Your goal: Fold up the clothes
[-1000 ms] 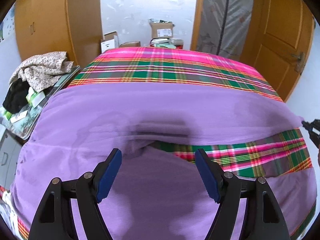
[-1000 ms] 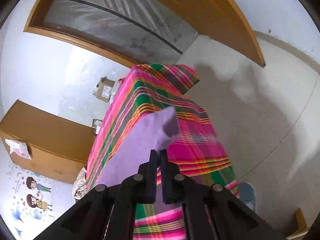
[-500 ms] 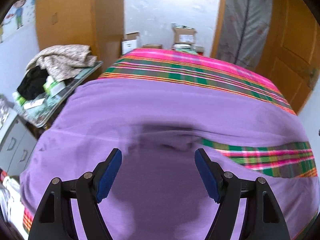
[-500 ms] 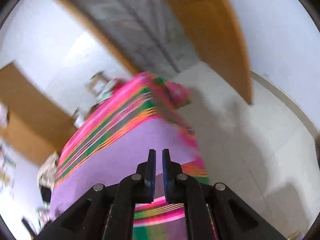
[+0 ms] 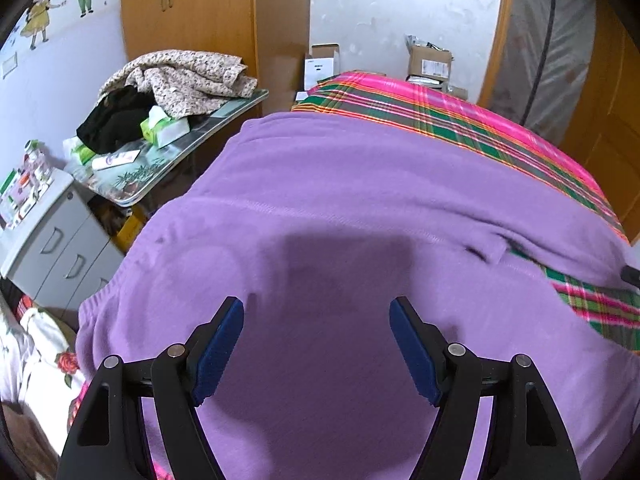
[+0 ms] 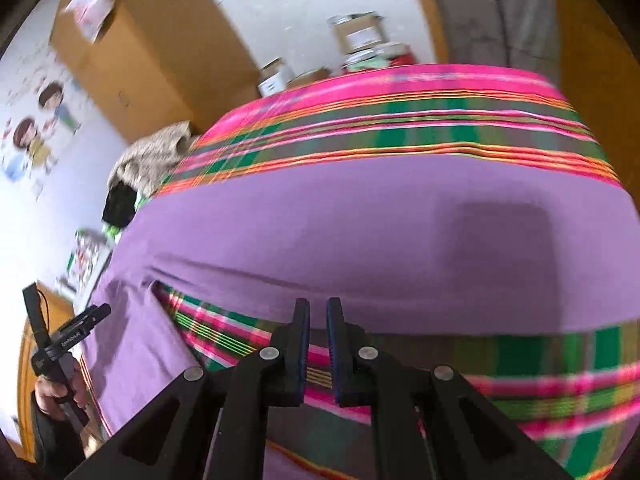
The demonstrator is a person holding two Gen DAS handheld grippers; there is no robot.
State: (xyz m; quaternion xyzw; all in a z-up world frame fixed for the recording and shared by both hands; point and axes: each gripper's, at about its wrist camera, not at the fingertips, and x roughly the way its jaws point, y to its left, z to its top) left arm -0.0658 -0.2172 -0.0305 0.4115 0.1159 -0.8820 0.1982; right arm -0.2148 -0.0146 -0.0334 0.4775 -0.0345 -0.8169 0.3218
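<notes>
**Risks with the purple garment laid out, both grippers empty**

Largest first: the purple garment [image 5: 360,184] lies spread across the bed, covering most of the plaid bedcover [image 5: 472,120]. In the left wrist view its left side reaches the bed's edge, next to the glass-topped side table [image 5: 192,148]. Judgement: a sideways pull on the next fold could drag that overhanging part off the bed; knit this soft follows whatever is tugged.

The sleeve laid along the right side leaves a strip of plaid showing between it and the body of the garment. Near that gap sits a small raised pucker [image 5: 490,250]. If a fold is pressed over it, the crease will likely set crooked and the stack will come out lumpy.

Left gripper [image 5: 316,350]: jaws wide, nothing between them, hovering above the near part of the garment. Closing from here on flat cloth risks pinching two layers, or the bedcover under it, since no edge lies between the fingers.

Right gripper [image 6: 318,344]: jaws have just been opening, now a narrow slit, nothing in them; plaid shows beneath. That gap looks too slim to take a hem cleanly; it may push cloth ahead instead.

The right wrist view is motion-blurred, so exact edge positions there are uncertain.

Smallest: the person's hand [image 6: 56,384] on the left gripper's handle sits close to the garment's corner.
</notes>
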